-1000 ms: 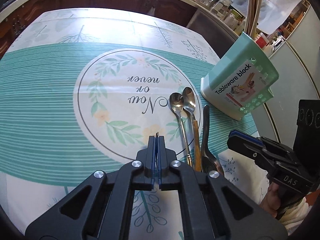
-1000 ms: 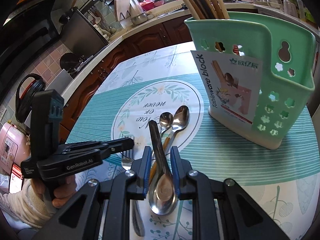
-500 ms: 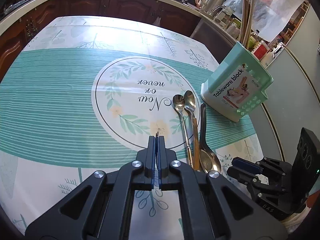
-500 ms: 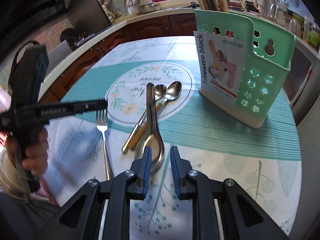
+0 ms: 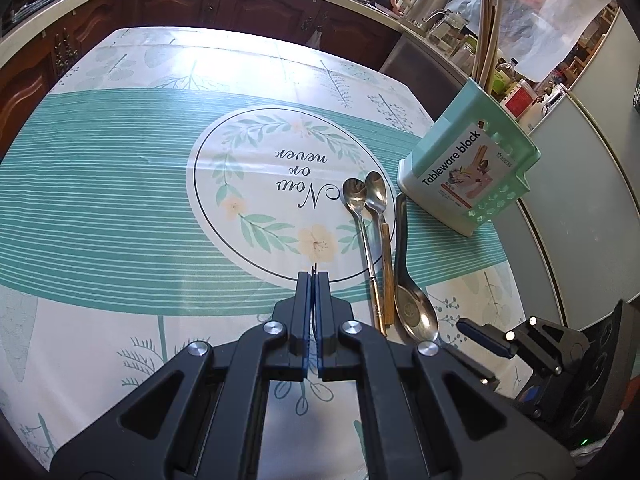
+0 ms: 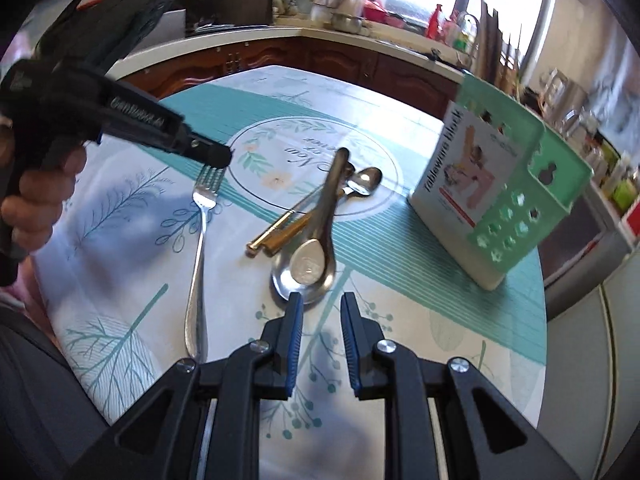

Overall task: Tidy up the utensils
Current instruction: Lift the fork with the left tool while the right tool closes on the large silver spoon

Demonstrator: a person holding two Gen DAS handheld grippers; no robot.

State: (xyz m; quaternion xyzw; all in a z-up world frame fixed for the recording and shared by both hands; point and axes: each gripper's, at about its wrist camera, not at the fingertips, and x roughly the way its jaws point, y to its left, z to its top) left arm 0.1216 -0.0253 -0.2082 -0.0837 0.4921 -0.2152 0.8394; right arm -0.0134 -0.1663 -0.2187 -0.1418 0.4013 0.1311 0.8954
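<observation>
My left gripper (image 5: pixel 315 277) is shut with nothing in it; in the right wrist view its tip (image 6: pixel 218 156) hovers over the tines of a steel fork (image 6: pixel 200 248) lying on the tablecloth. My right gripper (image 6: pixel 320 300) is open by a narrow gap, with nothing between the pads. Just ahead of it lies the bowl of a large steel soup spoon (image 6: pixel 316 256), handle pointing away. Two small spoons (image 6: pixel 364 182) with gold handles lie beside it. All three spoons (image 5: pixel 412 308) show in the left wrist view, with the right gripper (image 5: pixel 484 340) near them. A mint-green utensil holder (image 5: pixel 468 176) stands upright with chopsticks (image 5: pixel 486 36) in it.
A patterned teal and white tablecloth (image 5: pixel 120 200) covers the table. Dark wooden cabinets (image 5: pixel 240 4) and a cluttered counter run along the far side. A person's hand (image 6: pixel 36 196) grips the left gripper's handle. The table's right edge runs close behind the holder (image 6: pixel 508 192).
The right gripper let go of the soup spoon, which now lies on the table, then drew back and rolled. The left gripper shifted a little back and stayed shut.
</observation>
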